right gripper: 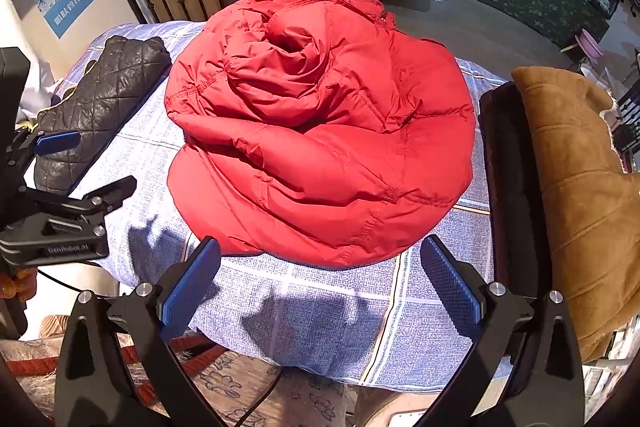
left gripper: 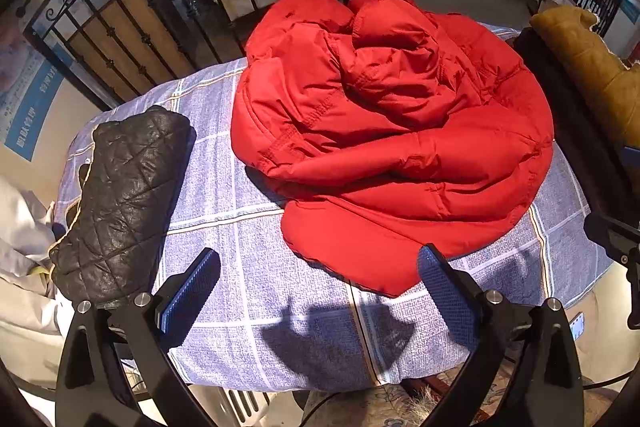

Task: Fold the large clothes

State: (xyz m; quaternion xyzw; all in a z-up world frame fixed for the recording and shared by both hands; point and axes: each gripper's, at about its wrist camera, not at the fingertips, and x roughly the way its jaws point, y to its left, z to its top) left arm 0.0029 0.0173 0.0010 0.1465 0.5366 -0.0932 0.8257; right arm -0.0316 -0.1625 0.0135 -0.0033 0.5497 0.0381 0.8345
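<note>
A red puffer jacket lies crumpled in a heap on the table with the blue checked cloth; it also shows in the right wrist view. My left gripper is open and empty, above the cloth just in front of the jacket's near hem. My right gripper is open and empty, also just short of the near hem. The left gripper shows at the left edge of the right wrist view, open.
A folded black quilted jacket lies at the table's left. A folded tan suede coat on a dark garment lies at the right. A black iron railing stands behind the table.
</note>
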